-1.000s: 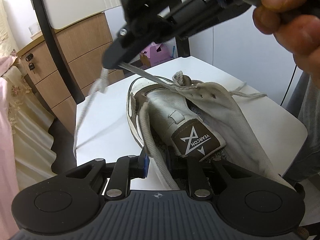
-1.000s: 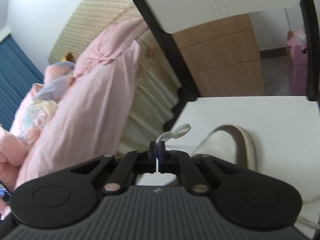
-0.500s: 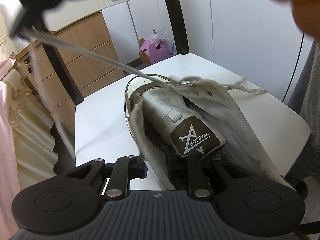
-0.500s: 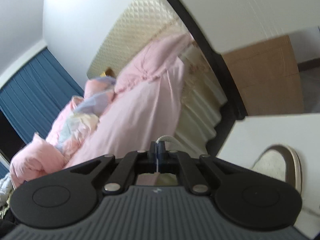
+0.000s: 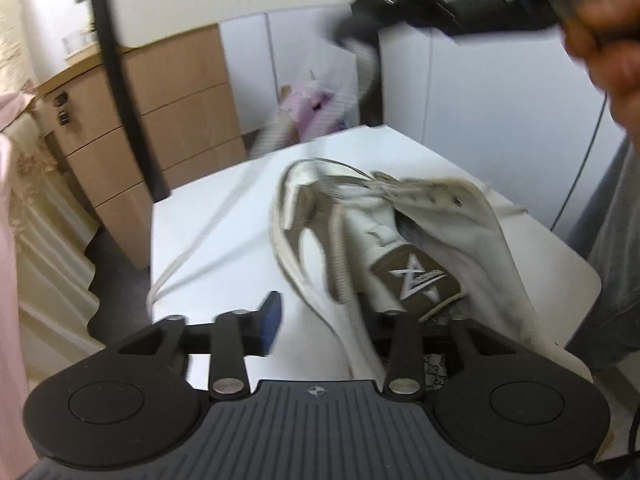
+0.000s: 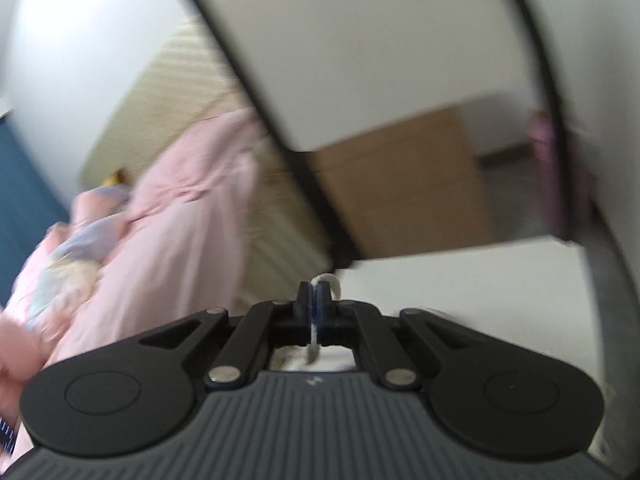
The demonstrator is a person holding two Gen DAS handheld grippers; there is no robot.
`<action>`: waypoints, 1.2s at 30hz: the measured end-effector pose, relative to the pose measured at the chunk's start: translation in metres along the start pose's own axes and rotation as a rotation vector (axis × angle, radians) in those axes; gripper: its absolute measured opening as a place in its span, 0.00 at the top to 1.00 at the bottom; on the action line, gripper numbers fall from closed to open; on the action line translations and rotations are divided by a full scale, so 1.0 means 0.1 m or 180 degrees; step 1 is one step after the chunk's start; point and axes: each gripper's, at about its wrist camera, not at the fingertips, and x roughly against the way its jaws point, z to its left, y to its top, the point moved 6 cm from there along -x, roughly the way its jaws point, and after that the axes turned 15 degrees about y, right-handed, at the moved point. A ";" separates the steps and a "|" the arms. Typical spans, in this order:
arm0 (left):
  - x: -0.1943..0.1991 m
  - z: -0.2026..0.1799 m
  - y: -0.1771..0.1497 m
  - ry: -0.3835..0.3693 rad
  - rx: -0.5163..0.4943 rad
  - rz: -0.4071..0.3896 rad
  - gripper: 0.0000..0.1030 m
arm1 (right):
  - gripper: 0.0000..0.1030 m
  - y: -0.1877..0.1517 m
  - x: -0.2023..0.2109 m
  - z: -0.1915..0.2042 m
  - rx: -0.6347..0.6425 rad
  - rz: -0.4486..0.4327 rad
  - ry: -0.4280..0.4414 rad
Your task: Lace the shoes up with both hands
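A white shoe (image 5: 440, 216) with a brown tongue label (image 5: 416, 276) lies on the white table (image 5: 224, 200). My left gripper (image 5: 326, 320) is at the shoe's heel end and its jaws are opening. The padded collar edge lies between them, and the blue pad (image 5: 270, 320) stands apart from it. The other finger is hidden behind the shoe. My right gripper (image 5: 360, 28), held by a hand, is blurred at the upper right above the shoe. In the right wrist view the right gripper (image 6: 314, 300) is shut on the white shoelace (image 6: 324, 280). The lace (image 5: 200, 240) hangs down loosely across the table.
A wooden drawer cabinet (image 5: 180, 120) and a black frame post (image 5: 120, 80) stand beyond the table's far left edge. A pink box (image 5: 308, 108) sits on the floor behind. Pink bedding (image 6: 160, 220) lies to the left. A person's grey clothing (image 5: 616, 240) is at the right.
The left jaws have spread apart and let go of the shoe's collar. The right gripper pulled the lace up to the left, then swung to the upper right; the lace went slack.
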 end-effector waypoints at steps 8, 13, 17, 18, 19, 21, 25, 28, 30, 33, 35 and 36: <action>0.11 0.12 -0.01 -0.0038 0.0268 -0.0133 0.51 | 0.94 -0.13 0.20 -0.49 -0.0098 0.0206 -0.0867; 0.20 0.05 0.08 -0.0118 0.0336 -0.0387 0.52 | 0.69 -0.18 0.15 -0.61 -0.0436 0.0078 -0.0825; 0.09 -0.02 0.11 0.0085 0.0625 -0.0265 0.83 | 0.49 -0.12 0.05 -0.51 -0.0567 -0.0116 -0.0520; 0.07 -0.03 0.11 0.0141 0.0689 -0.0244 0.87 | 0.49 -0.10 0.01 -0.47 -0.0539 -0.0105 -0.0503; 0.06 -0.04 0.12 0.0227 0.0712 -0.0238 0.91 | 0.48 -0.08 -0.02 -0.45 -0.0538 -0.0115 -0.0462; 0.05 -0.04 0.14 0.0385 0.0798 -0.0182 0.91 | 0.45 -0.04 -0.06 -0.40 -0.0526 -0.0137 -0.0377; 0.07 -0.06 0.16 0.0697 0.1043 0.0001 0.92 | 0.39 -0.04 -0.03 -0.35 -0.0489 -0.0131 -0.0356; 0.10 -0.12 0.18 0.0753 0.0960 -0.0031 0.91 | 0.38 -0.06 0.03 -0.33 -0.0495 -0.0127 -0.0356; 0.10 -0.12 0.18 0.0741 0.0923 -0.0028 0.90 | 0.36 -0.06 0.10 -0.33 -0.0486 -0.0156 -0.0418; 0.11 -0.08 0.19 0.0600 0.0963 -0.0002 0.74 | 0.33 -0.03 0.21 -0.37 -0.0487 -0.0246 -0.0519; 0.14 -0.04 0.20 0.0484 0.0972 0.0002 0.53 | 0.32 0.00 0.24 -0.37 -0.0447 -0.0297 -0.0517; 0.18 -0.04 0.20 0.0440 0.0935 -0.0039 0.48 | 0.32 0.02 0.23 -0.35 -0.0420 -0.0296 -0.0474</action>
